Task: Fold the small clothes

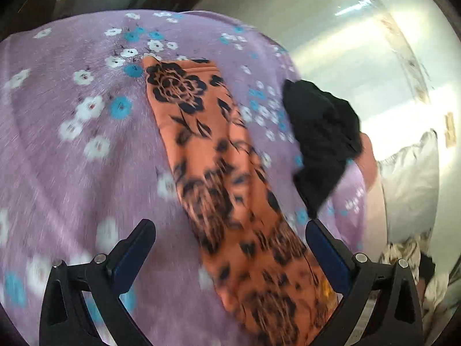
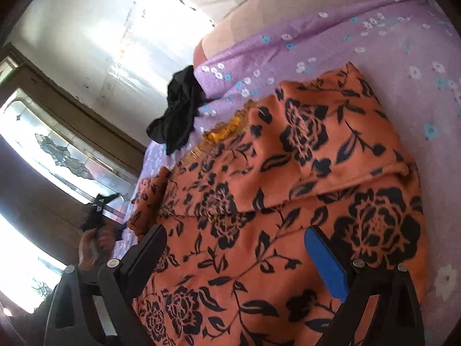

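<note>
The bed (image 1: 57,150), under its purple flowered sheet, carries everything, a broad soft place for flattening clothes. My orange flowered garment (image 2: 288,201) lies across it, already doubled into a long strip, so I judge one more fold remains. Near the bed's edge a black garment (image 1: 319,138) sits crumpled, likely waiting, while my left gripper (image 1: 230,242) and right gripper (image 2: 236,248) hover with jaws released, holding nothing.
</note>
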